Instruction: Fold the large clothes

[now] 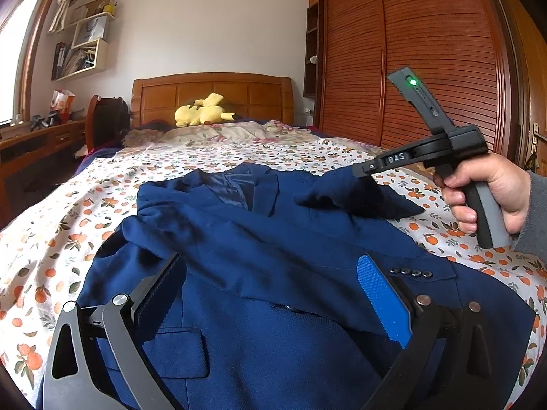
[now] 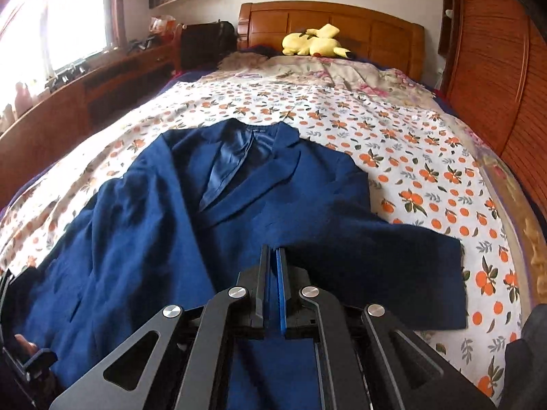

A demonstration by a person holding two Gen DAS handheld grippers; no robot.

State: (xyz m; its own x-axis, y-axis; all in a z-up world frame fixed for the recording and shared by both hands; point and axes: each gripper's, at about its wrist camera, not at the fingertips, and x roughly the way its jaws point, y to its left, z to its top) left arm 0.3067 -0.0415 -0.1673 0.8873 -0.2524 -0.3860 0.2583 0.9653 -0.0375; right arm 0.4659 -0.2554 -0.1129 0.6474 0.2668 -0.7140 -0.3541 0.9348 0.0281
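One blue jacket (image 2: 212,225), one yellow plush toy (image 2: 312,45), two grippers, one bed (image 2: 427,143)

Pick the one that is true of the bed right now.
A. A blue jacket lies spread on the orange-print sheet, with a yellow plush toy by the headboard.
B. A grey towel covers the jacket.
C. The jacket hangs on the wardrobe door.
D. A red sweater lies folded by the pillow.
A: the blue jacket lies open on the orange-print sheet, and the yellow plush toy rests against the headboard.
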